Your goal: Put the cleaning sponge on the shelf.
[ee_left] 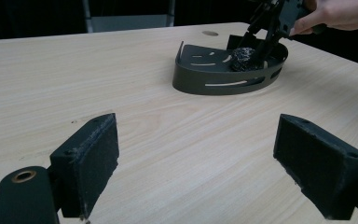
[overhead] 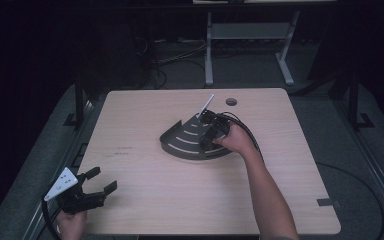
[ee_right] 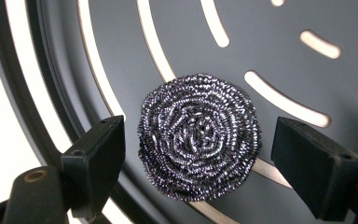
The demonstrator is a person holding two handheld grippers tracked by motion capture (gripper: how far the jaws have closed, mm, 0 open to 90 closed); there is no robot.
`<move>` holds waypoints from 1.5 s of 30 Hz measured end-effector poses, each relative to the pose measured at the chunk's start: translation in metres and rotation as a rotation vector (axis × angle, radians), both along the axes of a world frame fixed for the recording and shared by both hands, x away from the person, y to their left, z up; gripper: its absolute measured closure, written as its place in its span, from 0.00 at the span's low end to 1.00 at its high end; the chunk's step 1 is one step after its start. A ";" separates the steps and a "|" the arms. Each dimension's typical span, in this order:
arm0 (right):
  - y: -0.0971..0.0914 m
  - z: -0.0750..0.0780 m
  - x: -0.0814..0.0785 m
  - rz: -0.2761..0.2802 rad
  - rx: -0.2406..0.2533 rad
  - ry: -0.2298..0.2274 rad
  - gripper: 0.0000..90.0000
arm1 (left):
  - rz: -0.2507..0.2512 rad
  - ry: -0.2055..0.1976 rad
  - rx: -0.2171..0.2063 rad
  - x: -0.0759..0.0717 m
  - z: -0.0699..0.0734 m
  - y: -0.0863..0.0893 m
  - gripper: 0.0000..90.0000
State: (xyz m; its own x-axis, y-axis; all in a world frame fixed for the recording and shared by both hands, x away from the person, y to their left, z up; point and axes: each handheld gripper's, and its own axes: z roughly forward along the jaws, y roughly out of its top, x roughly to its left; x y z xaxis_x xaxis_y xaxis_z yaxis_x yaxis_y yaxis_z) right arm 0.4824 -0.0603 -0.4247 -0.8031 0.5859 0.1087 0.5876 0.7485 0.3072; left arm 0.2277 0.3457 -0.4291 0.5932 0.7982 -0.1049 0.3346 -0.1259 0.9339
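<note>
So, going left to right: the left gripper (overhead: pixel 96 186) hung over the table's (overhead: pixel 145 200) near-left corner, well away from the action, jaws spread wide with nothing between them. Further right, the dark slotted tray (overhead: pixel 180 142) sat mid-table, and the right gripper (ee_right: pixel 196 154) pointed down into it, jaws also wide, one on each side of the scourer (ee_right: pixel 199 136) but not touching it. The scourer lay flat on the tray floor. It looked like coiled steel wire, so probably light, springy and squashy, grippy rather than slick, hardly fragile. Pinching across the middle from opposite edges seemed the sensible hold. It was a round puck, so no real long axis; its coiled face pointed up.
</note>
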 end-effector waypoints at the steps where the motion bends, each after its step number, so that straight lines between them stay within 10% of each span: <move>1: 0.000 0.000 0.000 0.000 0.000 0.000 0.19 | 0.000 0.000 0.000 0.000 0.000 0.000 0.15; 22: -0.016 0.038 -0.025 0.022 0.052 -0.056 0.17 | -0.003 0.001 0.006 -0.001 0.000 0.000 0.15; 45: -0.059 0.043 -0.071 0.010 0.086 -0.078 0.17 | -0.005 0.009 0.003 -0.001 0.000 -0.001 0.15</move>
